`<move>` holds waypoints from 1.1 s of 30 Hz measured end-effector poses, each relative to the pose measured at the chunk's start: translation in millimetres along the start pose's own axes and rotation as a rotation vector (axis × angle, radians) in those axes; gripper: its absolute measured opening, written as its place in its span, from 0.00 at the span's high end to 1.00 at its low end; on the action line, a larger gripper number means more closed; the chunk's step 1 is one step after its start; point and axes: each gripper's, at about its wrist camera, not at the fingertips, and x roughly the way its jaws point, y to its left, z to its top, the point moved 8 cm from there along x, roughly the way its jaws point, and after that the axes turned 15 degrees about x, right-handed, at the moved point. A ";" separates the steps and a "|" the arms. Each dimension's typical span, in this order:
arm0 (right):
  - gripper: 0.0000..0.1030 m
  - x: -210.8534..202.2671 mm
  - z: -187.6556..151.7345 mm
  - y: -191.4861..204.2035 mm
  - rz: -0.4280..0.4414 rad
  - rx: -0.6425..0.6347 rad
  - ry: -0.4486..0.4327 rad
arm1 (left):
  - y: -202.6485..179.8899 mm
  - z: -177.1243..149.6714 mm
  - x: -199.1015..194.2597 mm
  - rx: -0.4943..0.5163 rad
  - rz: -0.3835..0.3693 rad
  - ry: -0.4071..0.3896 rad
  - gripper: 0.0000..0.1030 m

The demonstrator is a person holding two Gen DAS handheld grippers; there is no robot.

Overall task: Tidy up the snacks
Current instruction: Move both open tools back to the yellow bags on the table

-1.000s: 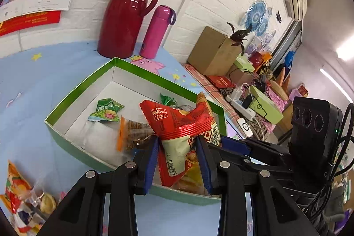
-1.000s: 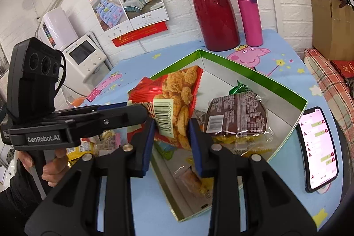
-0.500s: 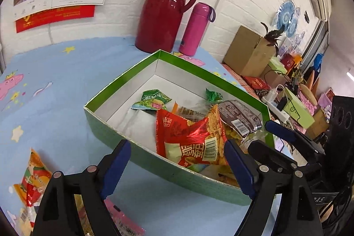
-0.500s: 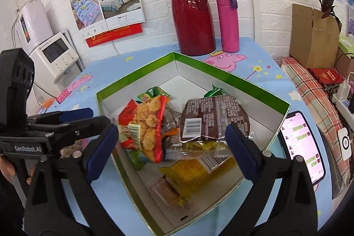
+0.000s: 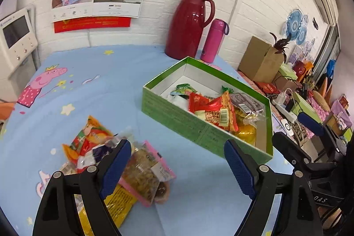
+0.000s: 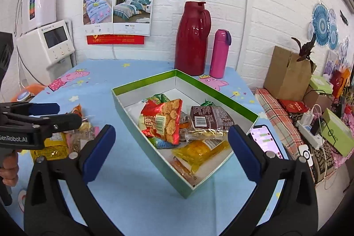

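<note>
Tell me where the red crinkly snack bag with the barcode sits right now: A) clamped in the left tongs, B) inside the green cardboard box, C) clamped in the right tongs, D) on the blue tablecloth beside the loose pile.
B: the red crinkly snack bag lies inside the green cardboard box, while the left tongs and right tongs are both open and empty.

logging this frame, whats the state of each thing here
left gripper: open, empty, over the loose snacks
right gripper: open, empty, in front of the box
box: lidless, partly filled
red bag: in box, sealed
loose snacks: piled on table, outside box
phone: screen lit
jug: upright, lid closed
bottle: upright, capped
</note>
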 end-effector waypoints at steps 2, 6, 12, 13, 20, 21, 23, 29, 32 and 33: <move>0.02 -4.0 -8.3 11.7 -0.016 -0.042 0.000 | 5.7 -13.3 -10.6 0.006 0.023 0.007 0.15; 0.02 -7.6 -27.0 37.5 -0.036 -0.130 0.003 | 20.4 -41.4 -26.2 -0.012 0.052 0.038 0.15; 0.02 -7.8 -55.7 73.5 -0.020 -0.220 0.034 | 45.6 -81.8 -35.7 -0.038 0.107 0.088 0.15; 0.02 -6.3 -59.2 78.6 -0.015 -0.230 0.041 | 49.9 -89.3 -36.7 -0.048 0.111 0.097 0.15; 0.02 9.7 -78.9 107.2 0.100 -0.227 0.141 | 84.5 -128.6 -35.5 -0.129 0.134 0.149 0.15; 0.02 12.6 -80.2 109.5 0.122 -0.219 0.154 | 87.8 -133.3 -35.2 -0.134 0.129 0.154 0.15; 0.02 20.4 -83.2 113.7 0.169 -0.196 0.198 | 92.2 -139.2 -34.2 -0.134 0.126 0.161 0.15; 0.02 39.0 -91.8 135.2 0.352 -0.137 0.325 | 93.1 -137.0 -30.7 -0.128 0.048 0.136 0.21; 0.07 37.8 -99.8 144.1 0.442 -0.081 0.410 | 104.3 -125.2 -32.6 -0.148 0.041 0.106 0.22; 0.07 36.6 -103.0 146.0 0.479 -0.045 0.447 | 108.6 -120.4 -33.4 -0.152 0.042 0.096 0.22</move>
